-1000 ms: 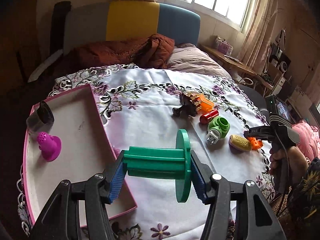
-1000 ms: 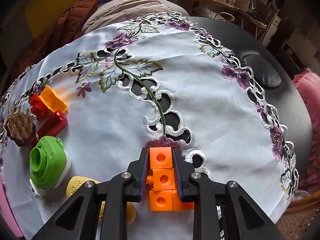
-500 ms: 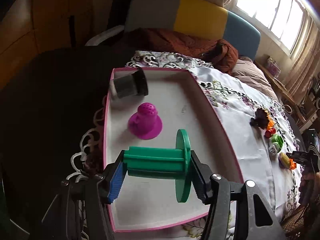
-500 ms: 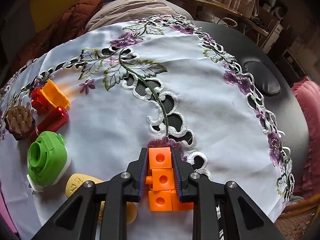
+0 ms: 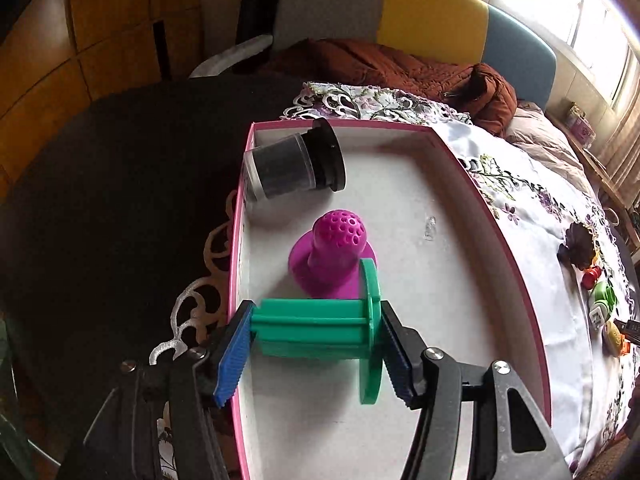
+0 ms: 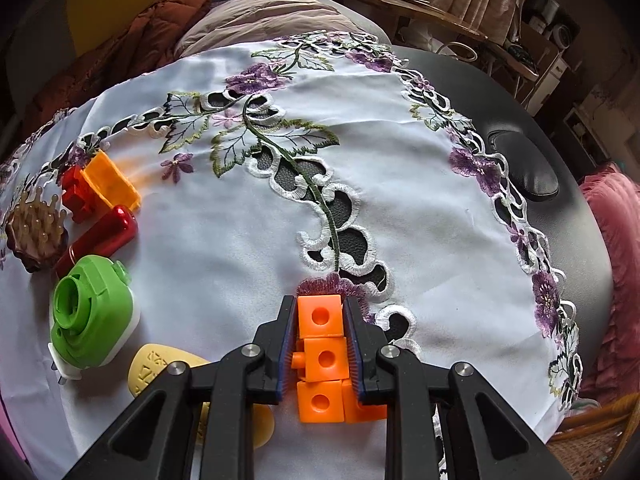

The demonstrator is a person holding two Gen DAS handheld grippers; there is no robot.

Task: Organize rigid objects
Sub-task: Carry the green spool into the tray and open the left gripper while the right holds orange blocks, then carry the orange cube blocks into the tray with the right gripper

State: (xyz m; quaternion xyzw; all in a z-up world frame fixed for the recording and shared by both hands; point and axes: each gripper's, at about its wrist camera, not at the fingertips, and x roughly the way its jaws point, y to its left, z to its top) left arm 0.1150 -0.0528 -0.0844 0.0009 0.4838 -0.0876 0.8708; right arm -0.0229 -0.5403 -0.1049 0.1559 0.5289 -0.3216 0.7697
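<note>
Hovering over the pink-rimmed white cardboard tray point(image 5: 516, 264), the left gripper point(image 5: 316, 336) is clamping a green plastic spool with a round flange point(image 5: 316, 330) end to end, blue pads pressed against both ends, jaws spread wide to span its length. The spool is sitting in the lower centre of the left wrist view, above the tray's white floor, just in front of a magenta plastic perforated dome on a flared base point(image 5: 334, 256). Further up, toward the tray's upper left corner, a clear cylindrical jar with a black lid point(image 5: 294, 164) is lying on its side.

Now, the placement, as I judge it: the spool wants to go down on bare floor in the lower part of the tray, clear of the magenta piece so that the flange is not knocking it. Lowering until the spool is resting before letting the jaws part looks wise, since a cylinder released high is likely to roll. Whether it is touching the floor already, I cannot tell.

Meanwhile the right gripper point(image 6: 320, 344) is pinching a stack of orange plastic snap-together cubes point(image 6: 322, 356), jaws narrow and tight on both sides, low centre of the right wrist view above the embroidered white floral tablecloth point(image 6: 240, 240). At left a green and white plastic plug-in device point(image 6: 92, 316), a yellow oval plastic piece point(image 6: 160, 364), a red metallic cylinder point(image 6: 100, 236), a red and orange toy truck point(image 6: 100, 192) and a brown wooden-pinned brush point(image 6: 34, 232) are waiting on the cloth.
</note>
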